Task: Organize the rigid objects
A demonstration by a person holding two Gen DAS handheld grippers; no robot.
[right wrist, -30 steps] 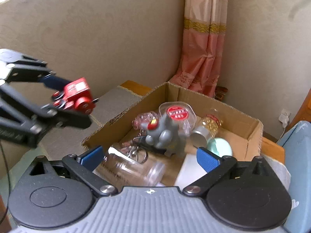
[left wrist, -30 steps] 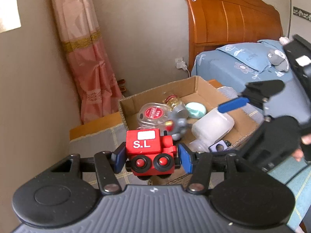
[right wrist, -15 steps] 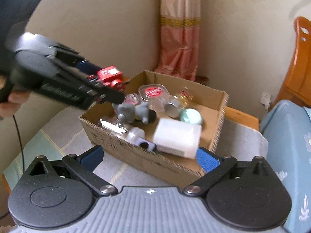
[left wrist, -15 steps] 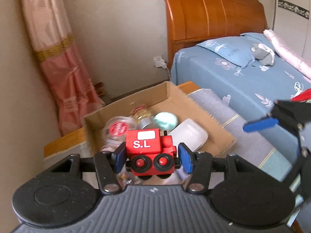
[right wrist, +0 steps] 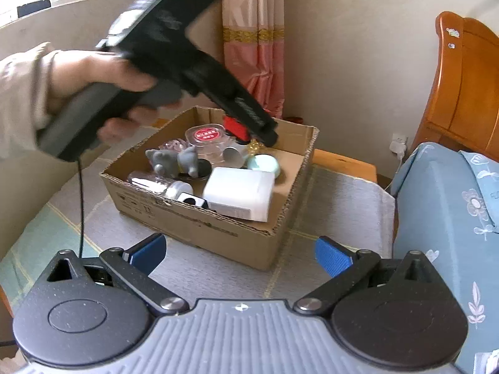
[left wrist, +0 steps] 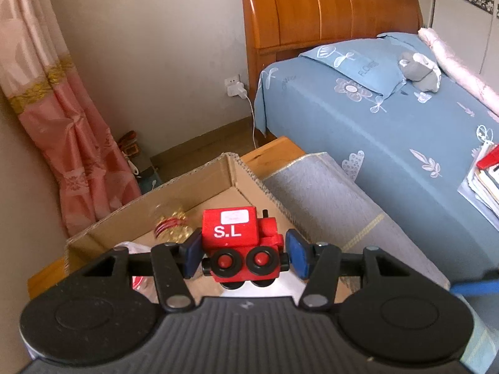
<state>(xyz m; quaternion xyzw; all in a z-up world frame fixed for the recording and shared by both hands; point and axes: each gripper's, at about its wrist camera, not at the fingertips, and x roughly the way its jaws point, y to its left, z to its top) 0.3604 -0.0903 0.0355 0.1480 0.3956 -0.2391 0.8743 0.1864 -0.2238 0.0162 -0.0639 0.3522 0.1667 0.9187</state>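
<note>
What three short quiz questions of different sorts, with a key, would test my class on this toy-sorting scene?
1. True or false: the left tongs are shut on the red toy train.
2. Multiple choice: the right tongs are (a) holding a bottle, (b) open and empty, (c) shut on the box wall.
3. Fill in: the train hangs above the far end of the ______.

Key: 1 true; 2 b; 3 cardboard box.

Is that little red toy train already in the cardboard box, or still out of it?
Still out: the red toy train is clamped in the left gripper, held above the cardboard box, not resting among its contents.
</note>
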